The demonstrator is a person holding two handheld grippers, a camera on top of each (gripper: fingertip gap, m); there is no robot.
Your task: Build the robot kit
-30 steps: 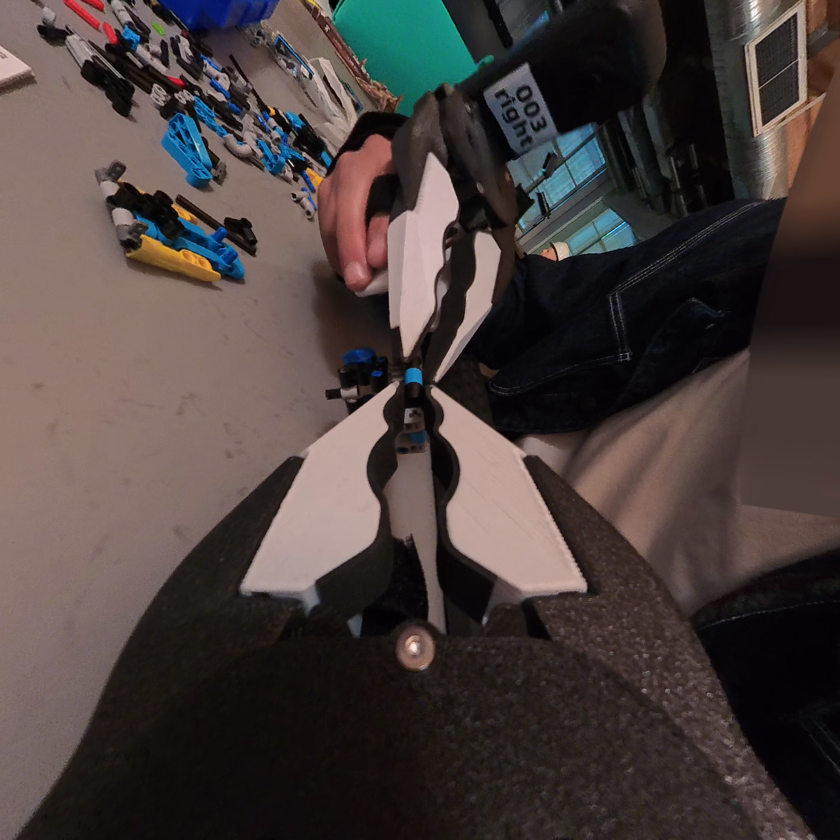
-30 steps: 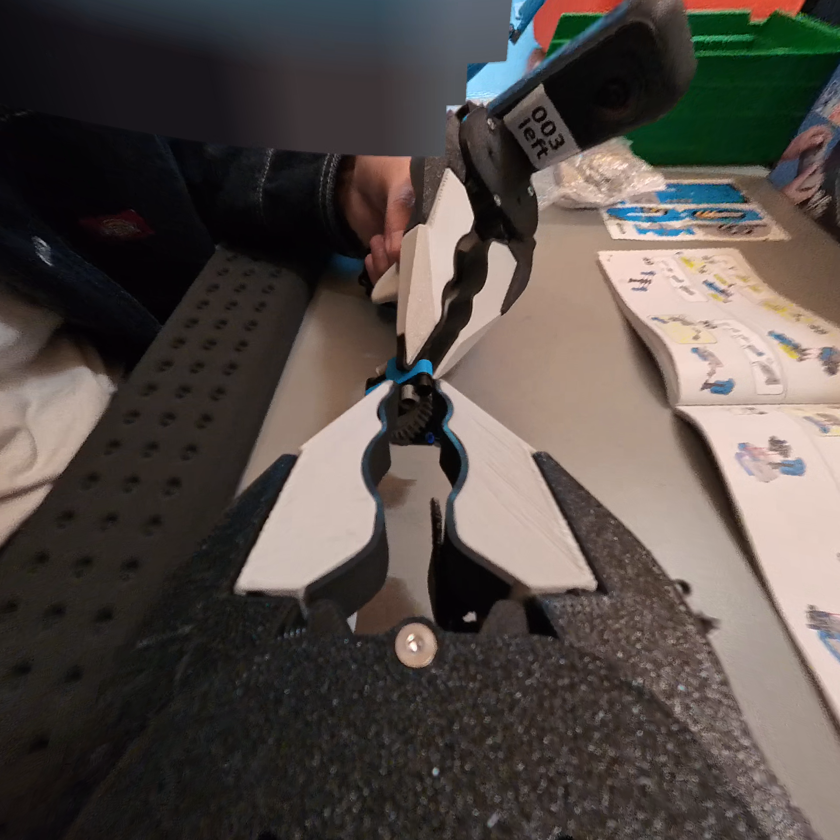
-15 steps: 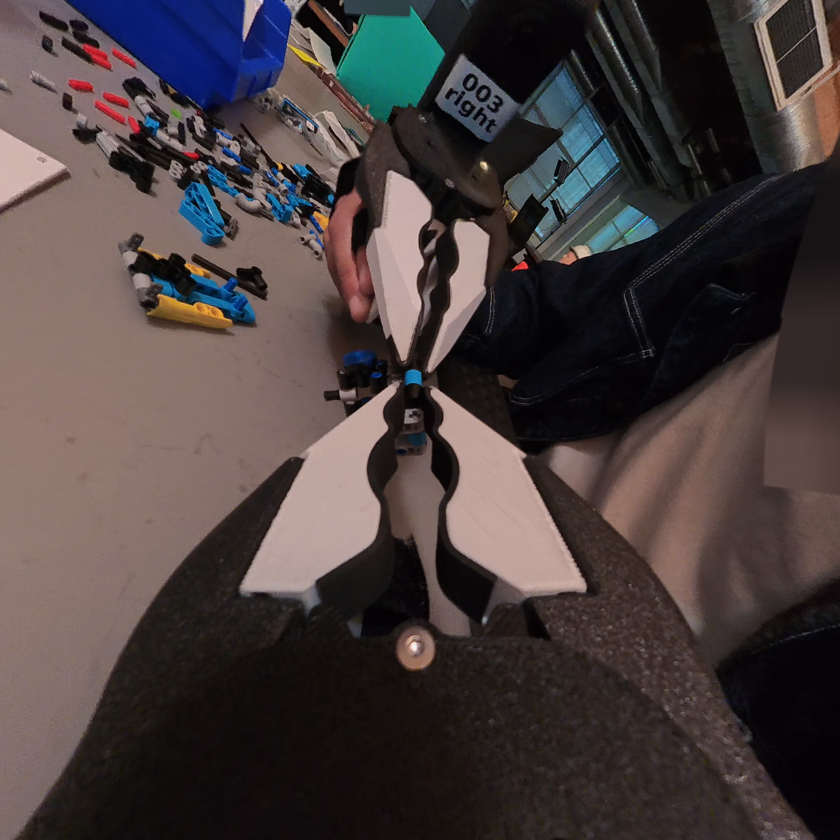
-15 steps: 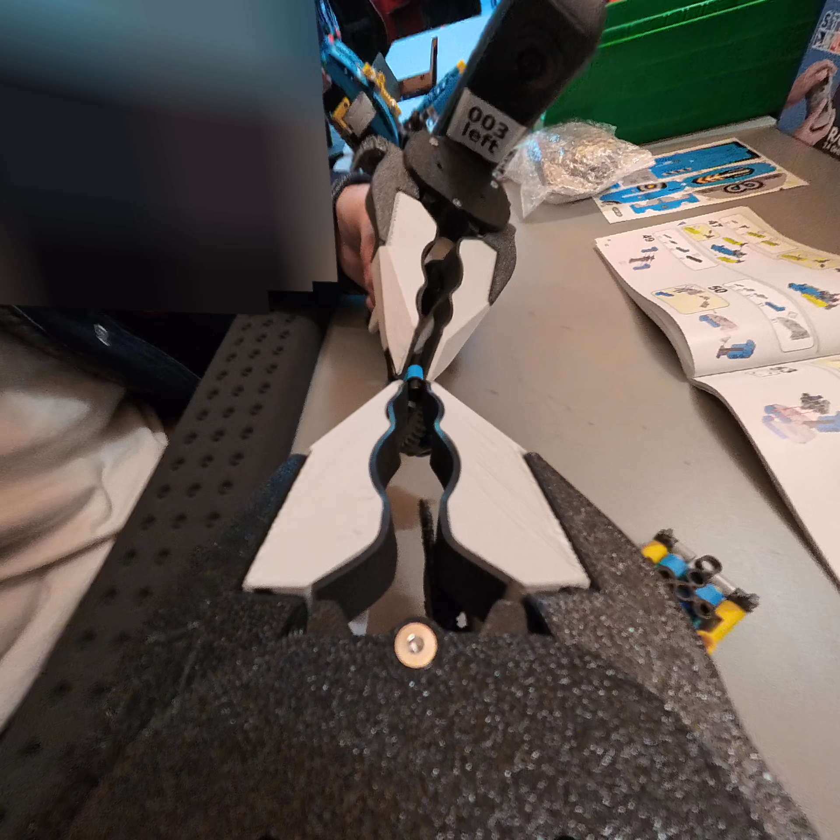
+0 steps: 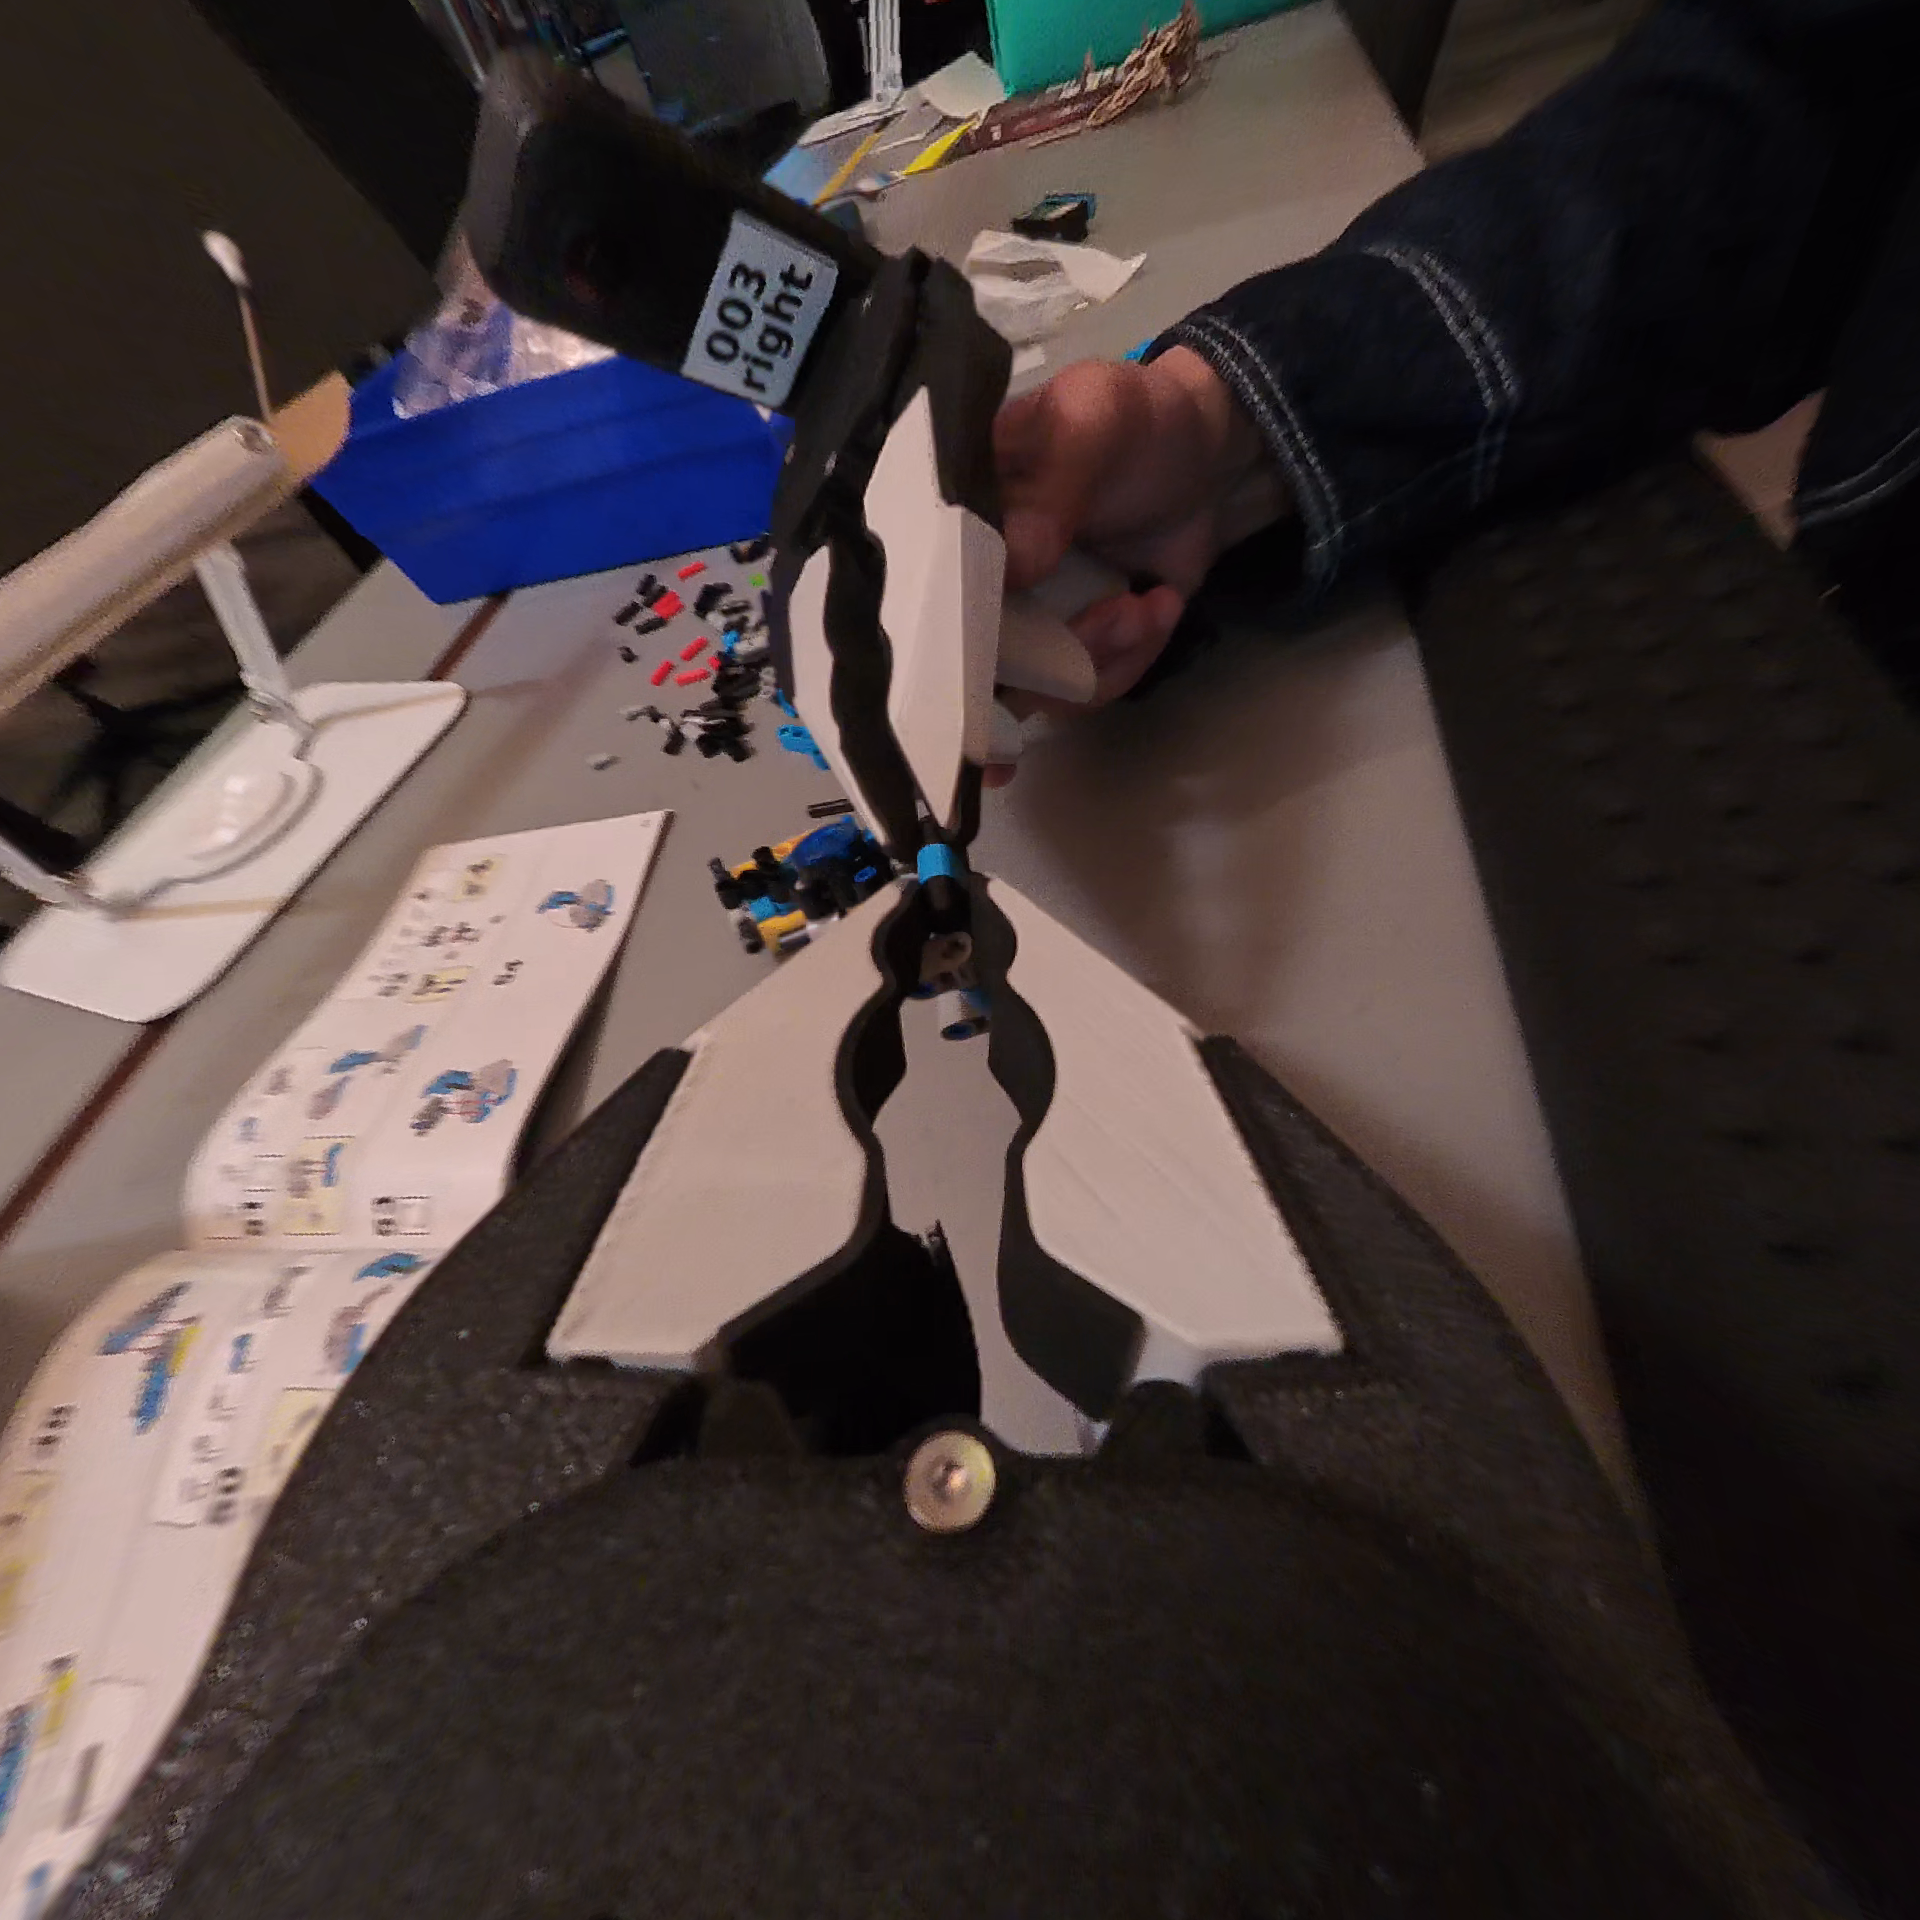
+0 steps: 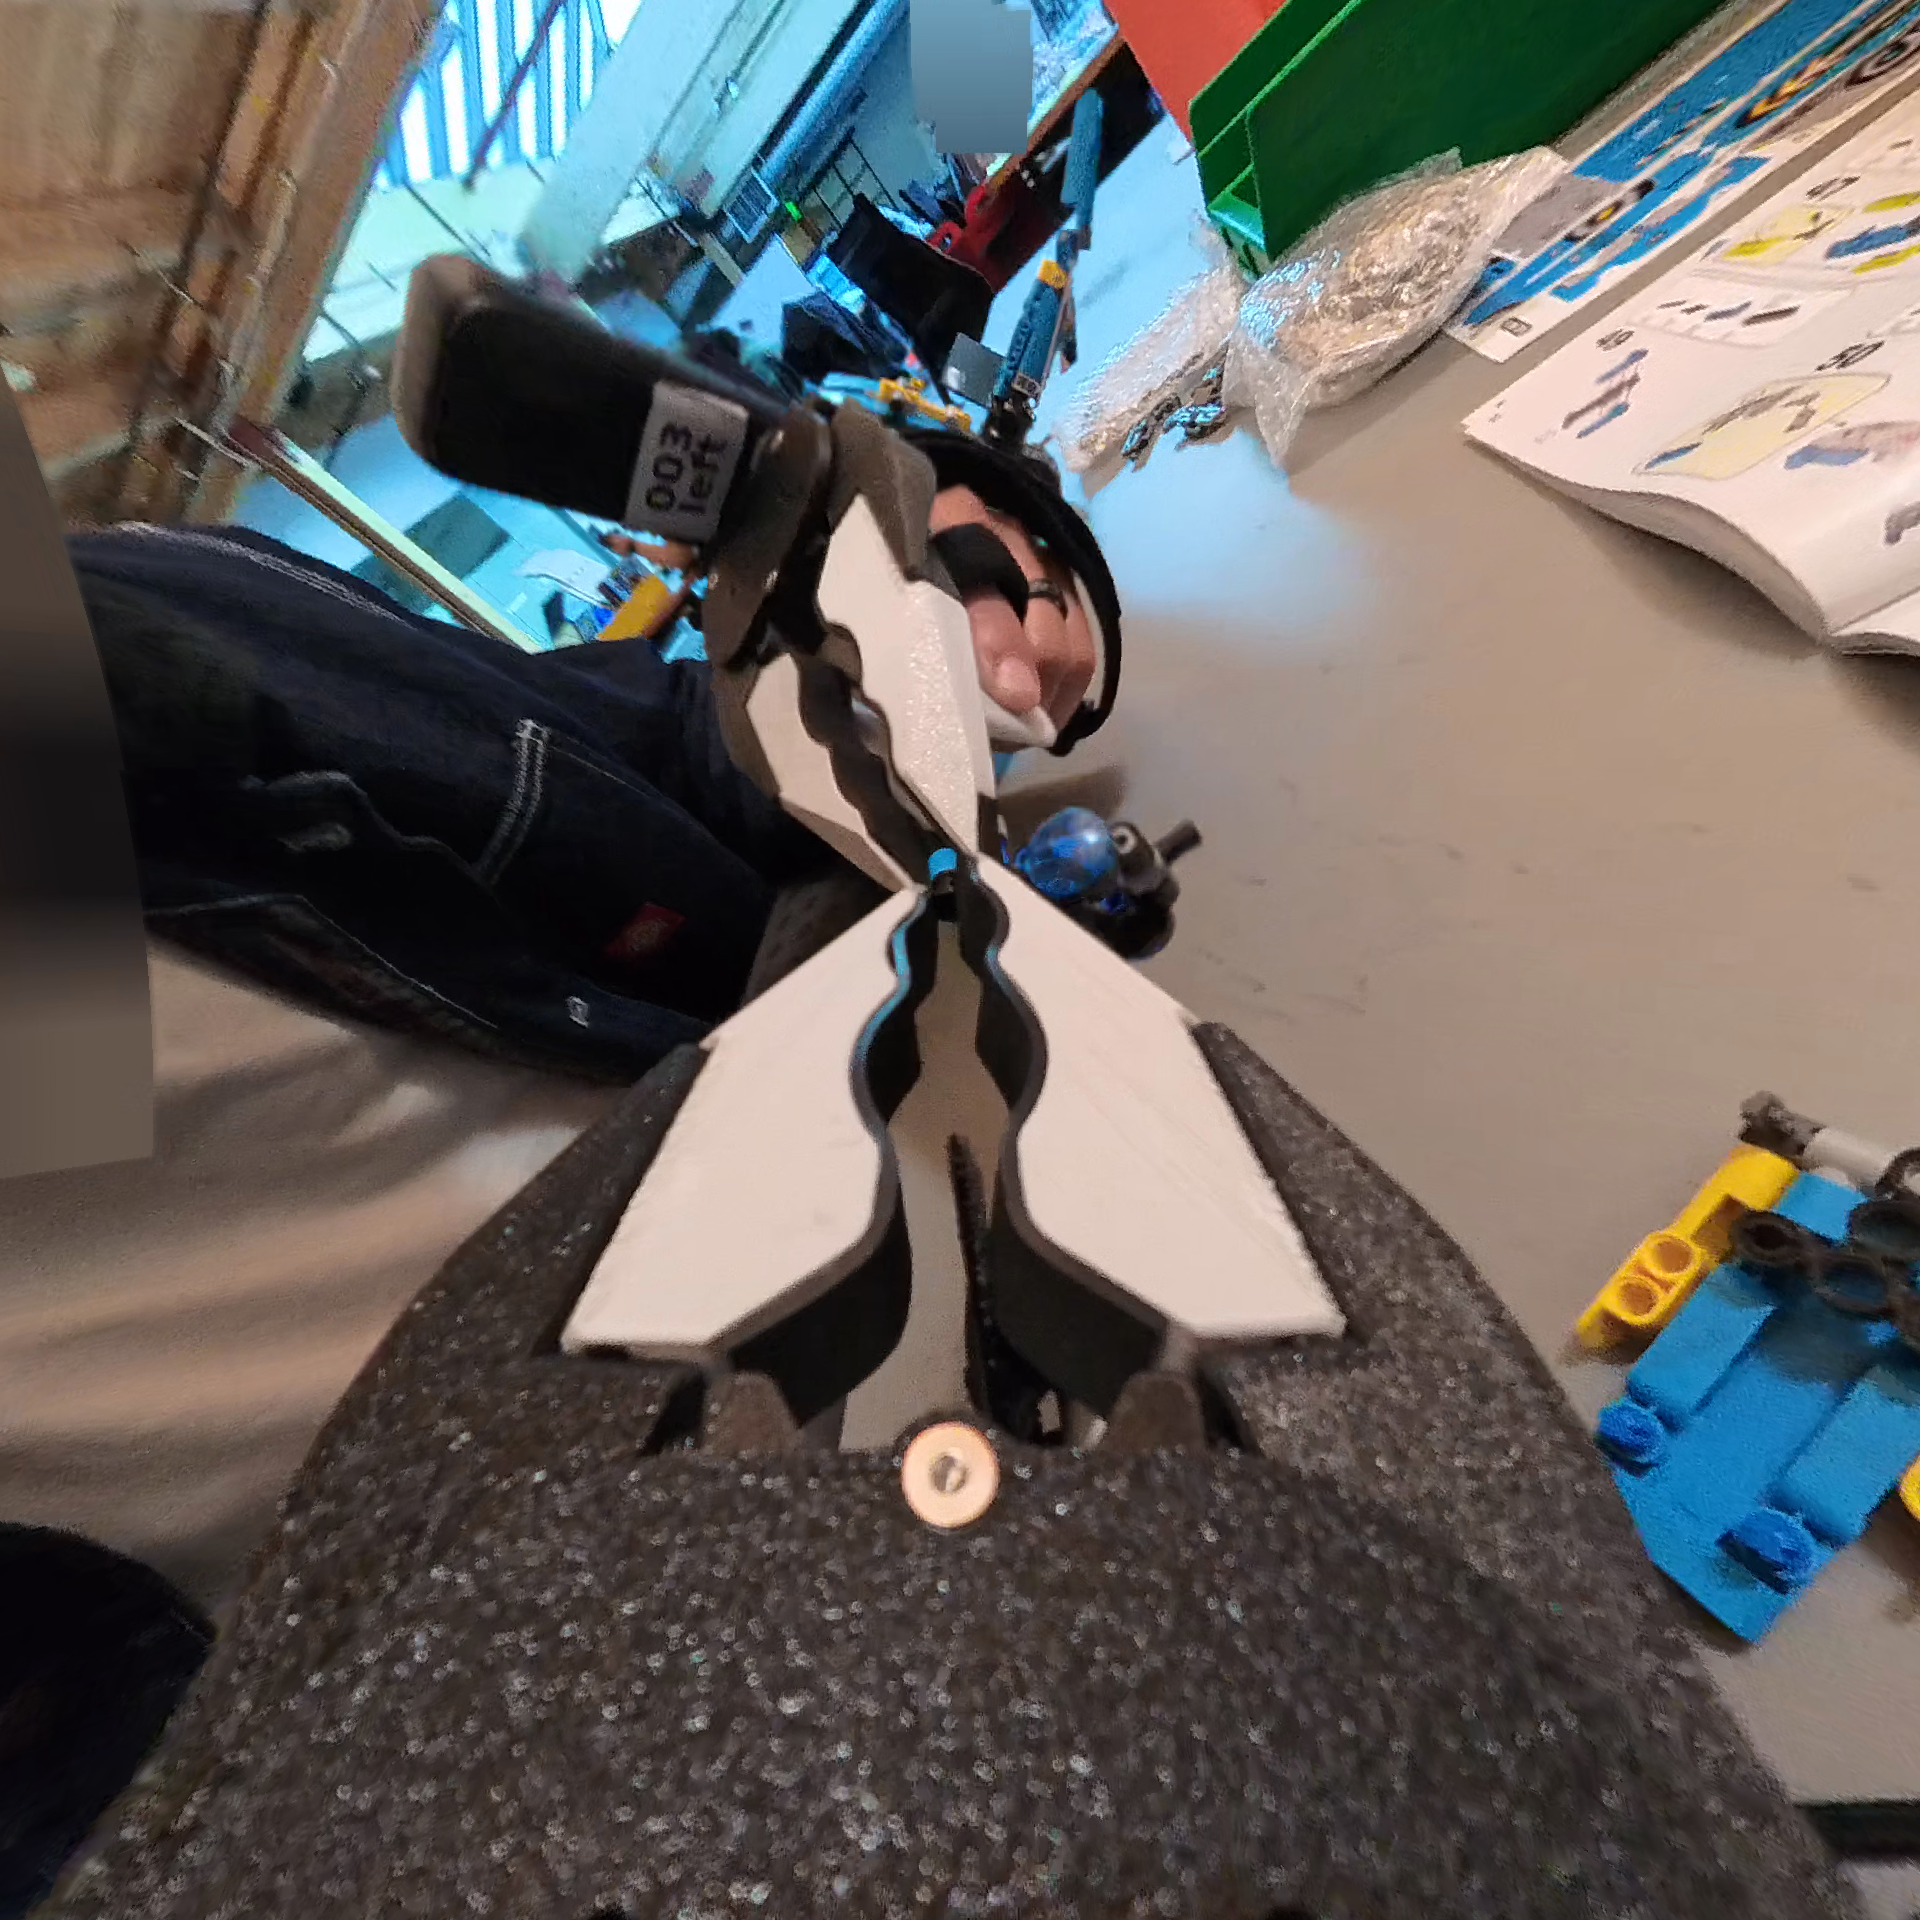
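Observation:
My left gripper (image 5: pixel 938 920) is shut on a small grey, black and blue brick-part assembly (image 5: pixel 948 961), held above the grey table (image 5: pixel 1226 831). My right gripper (image 5: pixel 938 826) meets it tip to tip from the far side and is shut on the same assembly's end, by a blue bush (image 5: pixel 935 862). In the right wrist view my right gripper (image 6: pixel 943 896) pinches that end with the blue bush (image 6: pixel 942 862) showing, and the left gripper (image 6: pixel 954 844) faces it. Most of the assembly is hidden between the fingers there. A hand (image 5: pixel 1122 520) holds each gripper.
An open instruction booklet (image 5: pixel 416 1049), a white stand base (image 5: pixel 208 810), a blue bin (image 5: pixel 551 478), loose small parts (image 5: pixel 696 665) and a small sub-assembly (image 5: pixel 800 883) lie left. A black perforated mat (image 5: pixel 1662 935) lies right. A blue-yellow build (image 6: pixel 1766 1351), bagged parts (image 6: pixel 1351 270) and a green bin (image 6: pixel 1455 94) also show. My two grippers' fingertips are within a few centimetres of each other.
Both grippers have swung and rolled together while staying tip to tip on the small assembly. The background in both views has turned. Neither grip has opened.

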